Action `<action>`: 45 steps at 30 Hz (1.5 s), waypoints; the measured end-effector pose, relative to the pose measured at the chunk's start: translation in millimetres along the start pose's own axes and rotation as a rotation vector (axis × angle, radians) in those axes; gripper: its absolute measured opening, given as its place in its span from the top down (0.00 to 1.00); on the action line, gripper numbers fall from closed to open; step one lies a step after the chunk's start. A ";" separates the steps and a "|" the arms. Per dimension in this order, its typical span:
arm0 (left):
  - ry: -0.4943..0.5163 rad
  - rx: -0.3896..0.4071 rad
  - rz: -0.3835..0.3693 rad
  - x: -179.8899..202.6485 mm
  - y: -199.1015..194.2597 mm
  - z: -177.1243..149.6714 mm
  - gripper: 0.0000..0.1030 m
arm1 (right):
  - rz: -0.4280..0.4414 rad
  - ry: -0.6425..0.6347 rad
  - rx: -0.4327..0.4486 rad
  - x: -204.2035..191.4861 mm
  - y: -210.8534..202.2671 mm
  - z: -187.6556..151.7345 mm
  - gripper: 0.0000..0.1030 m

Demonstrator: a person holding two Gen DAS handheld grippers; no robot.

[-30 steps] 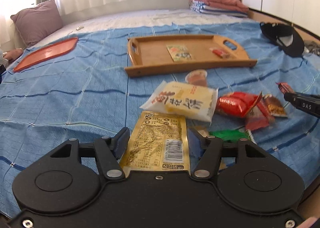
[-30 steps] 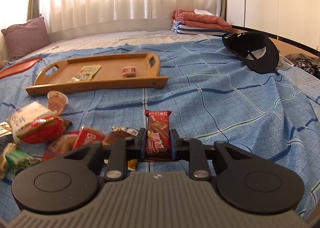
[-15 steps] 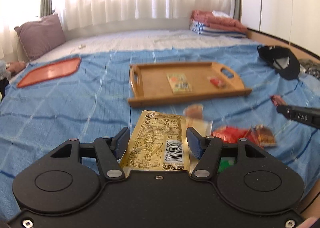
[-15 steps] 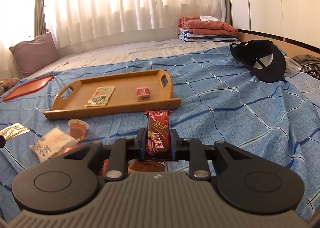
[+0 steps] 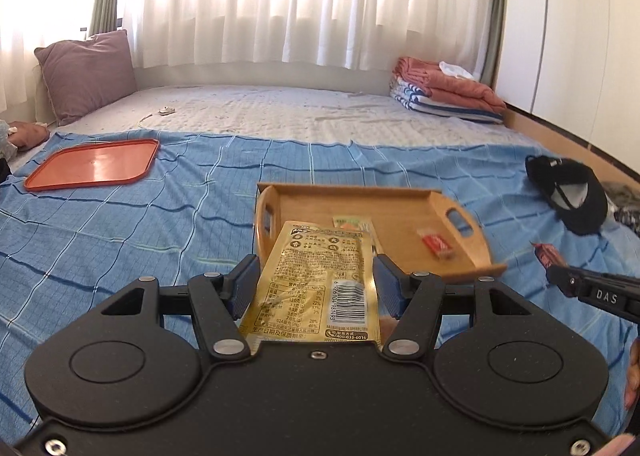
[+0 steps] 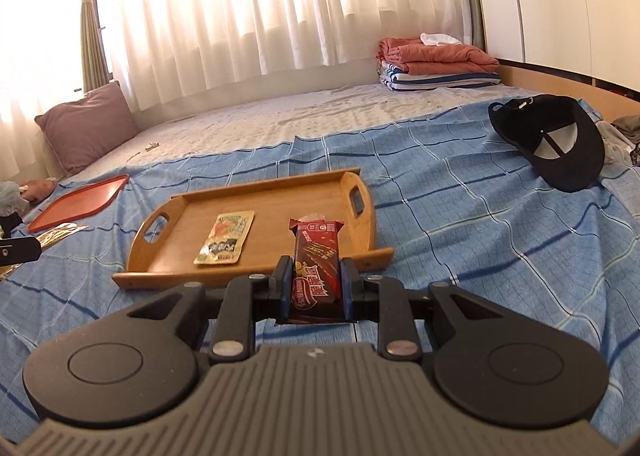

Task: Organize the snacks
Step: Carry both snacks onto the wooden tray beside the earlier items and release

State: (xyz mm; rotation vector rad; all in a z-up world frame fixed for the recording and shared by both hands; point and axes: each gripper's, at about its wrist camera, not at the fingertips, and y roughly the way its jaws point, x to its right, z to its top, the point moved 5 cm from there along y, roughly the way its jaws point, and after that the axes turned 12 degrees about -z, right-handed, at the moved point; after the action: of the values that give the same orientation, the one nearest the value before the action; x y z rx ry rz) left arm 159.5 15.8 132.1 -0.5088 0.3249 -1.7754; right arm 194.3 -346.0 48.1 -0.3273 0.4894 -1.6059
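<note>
Left tool (image 5: 316,280): both pads press against the long edges of a gold snack packet (image 5: 316,284), printed back and barcode facing the camera. The packet is held clear of the bed, and its far end overlaps the near left part of the wooden tray (image 5: 460,252) in the left wrist view.

Right tool (image 6: 314,284): its pads are pressed onto the sides of a dark red chocolate wafer bar (image 6: 316,256). The bar stands lengthwise between the pads, crimped end pointing away, and is lifted off the bed. In the right wrist view its far end lies in front of the tray's near right part.

Wooden tray (image 6: 280,196): rests on the blue checked bedspread (image 6: 460,224), with a cut-out handle at each short end. It contains two items:
- a flat green and orange sachet (image 6: 226,238), left of centre;
- a small red wrapped sweet (image 5: 436,244), toward the right handle.

The two items lie apart from each other.

Other items on the bed:
- an orange plastic tray (image 5: 94,168) at far left, well apart from the wooden tray;
- a black cap (image 6: 556,144) at right, lying upside down;
- a purple pillow (image 5: 86,74) against the curtain side;
- folded blankets (image 6: 436,64) stacked at the far right corner.
</note>
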 end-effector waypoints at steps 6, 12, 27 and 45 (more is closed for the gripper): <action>-0.046 -0.011 -0.002 -10.5 42.0 26.4 0.42 | 0.013 0.026 -0.044 2.7 30.1 25.4 0.72; -0.074 -0.016 0.005 -19.9 91.6 39.9 0.42 | 0.008 0.030 -0.092 1.7 67.8 43.3 0.72; -0.118 -0.055 0.047 -52.0 195.5 29.5 0.42 | 0.009 -0.019 -0.175 -17.1 158.9 39.9 0.72; -0.111 -0.111 0.086 -67.7 259.2 0.8 0.42 | -0.013 -0.167 -0.238 -31.3 226.7 24.1 0.71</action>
State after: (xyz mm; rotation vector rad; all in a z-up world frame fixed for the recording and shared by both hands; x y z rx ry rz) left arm 392.0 13.6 -0.9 -0.6604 0.3633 -1.6450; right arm 405.8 -328.1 -41.0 -0.6395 0.5515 -1.5201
